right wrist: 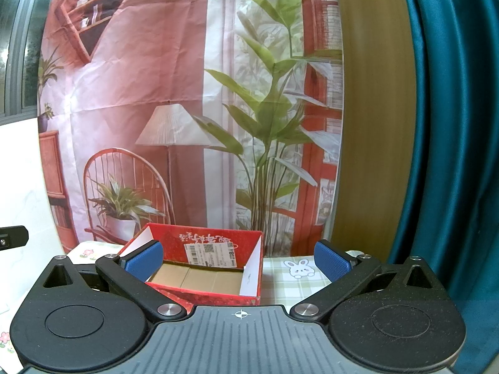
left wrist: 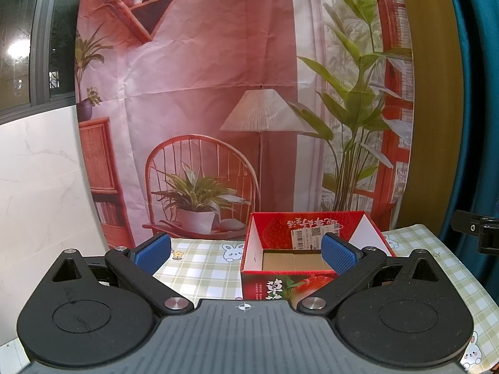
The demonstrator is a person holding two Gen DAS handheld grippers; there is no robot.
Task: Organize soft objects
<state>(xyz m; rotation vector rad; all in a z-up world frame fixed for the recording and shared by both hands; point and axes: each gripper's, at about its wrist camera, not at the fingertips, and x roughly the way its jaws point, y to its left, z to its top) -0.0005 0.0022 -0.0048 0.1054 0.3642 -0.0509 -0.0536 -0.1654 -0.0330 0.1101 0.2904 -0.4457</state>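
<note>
An open red cardboard box (left wrist: 268, 283) printed with strawberries stands on the checked tablecloth, its brown floor bare. In the left wrist view it sits ahead and slightly right, and my left gripper (left wrist: 246, 254) is open above its near left part with nothing between the blue pads. In the right wrist view the same box (right wrist: 218, 296) sits ahead and left. My right gripper (right wrist: 238, 261) is open over its right wall and holds nothing. No soft object shows in either view.
A green and white checked tablecloth (left wrist: 199, 268) with rabbit prints covers the table. A printed backdrop (left wrist: 218, 93) hangs close behind the box. Teal curtain (right wrist: 452, 124) on the right. The other gripper's black edge (left wrist: 480, 230) shows at far right.
</note>
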